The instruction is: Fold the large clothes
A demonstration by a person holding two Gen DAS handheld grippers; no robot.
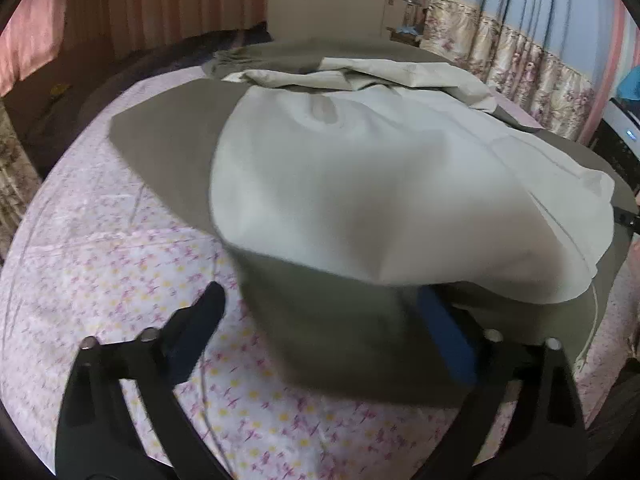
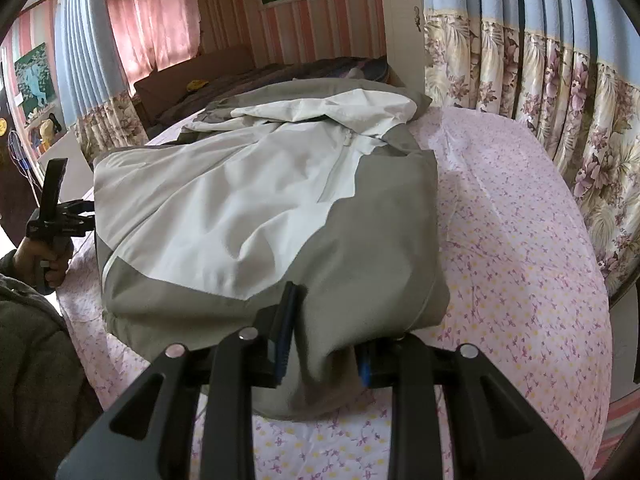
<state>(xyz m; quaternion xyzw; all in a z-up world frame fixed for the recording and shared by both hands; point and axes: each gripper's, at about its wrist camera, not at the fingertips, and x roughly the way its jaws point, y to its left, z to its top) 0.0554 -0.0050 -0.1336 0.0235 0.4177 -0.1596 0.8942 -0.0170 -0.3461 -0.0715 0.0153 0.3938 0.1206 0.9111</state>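
Note:
A grey and white hooded jacket [image 1: 360, 184] lies folded on the bed, hood at the far end. In the left wrist view my left gripper [image 1: 324, 316] stands open, its fingers wide apart on either side of the jacket's blurred grey near edge. The blue pad on its right finger sits against the cloth and the left finger is over bare sheet. In the right wrist view the jacket [image 2: 248, 200] fills the middle, and my right gripper [image 2: 328, 320] is shut on a bunch of its grey hem. The left gripper [image 2: 56, 196] shows at the jacket's left edge, held by a hand.
The bed carries a pink flowered sheet [image 2: 520, 264] with bare stretches to the right and left of the jacket. Dark bedding [image 2: 240, 80] lies beyond the hood. Flowered curtains [image 2: 560, 120] hang close on the right. A person's grey-green sleeve [image 2: 32, 340] is at the near left.

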